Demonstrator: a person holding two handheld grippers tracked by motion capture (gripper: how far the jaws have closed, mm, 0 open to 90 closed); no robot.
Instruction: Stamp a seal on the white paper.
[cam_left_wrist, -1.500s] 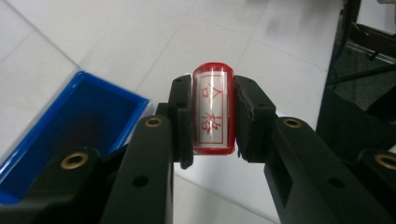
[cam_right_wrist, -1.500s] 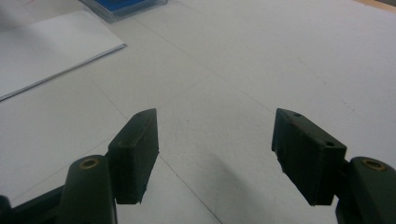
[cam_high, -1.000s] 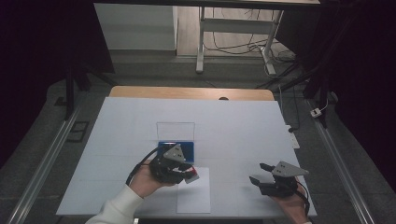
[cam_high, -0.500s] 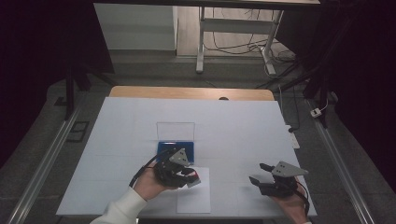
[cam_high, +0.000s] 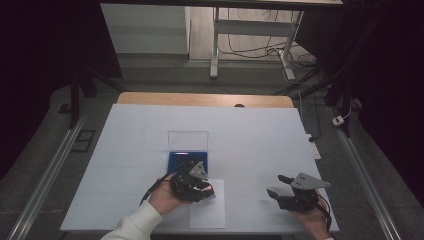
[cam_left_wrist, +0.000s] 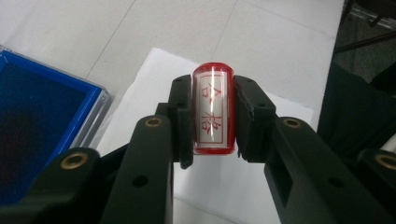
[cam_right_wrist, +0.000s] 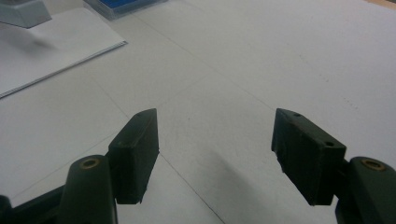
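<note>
My left gripper (cam_left_wrist: 212, 121) is shut on a clear stamp (cam_left_wrist: 213, 111) with a red face bearing red characters, held just above a white paper sheet (cam_left_wrist: 219, 182). In the high view that left gripper (cam_high: 202, 187) hovers over the sheet's (cam_high: 207, 212) upper left part, just in front of the blue ink pad tray (cam_high: 181, 158). The blue tray (cam_left_wrist: 32, 121) lies to the left in the left gripper view. My right gripper (cam_high: 277, 186) rests near the table's front right, and its jaws (cam_right_wrist: 215, 154) stand wide apart with nothing between them.
A clear lid (cam_high: 187, 140) stands upright behind the blue tray. The white table cover (cam_high: 250, 135) spreads wide behind and between both grippers. The paper sheet's corner (cam_right_wrist: 70, 46) and the tray's edge (cam_right_wrist: 119, 5) lie far left in the right gripper view.
My left gripper has shifted right and toward the front, from over the blue tray to above the paper sheet, still holding the stamp. The right gripper has not moved.
</note>
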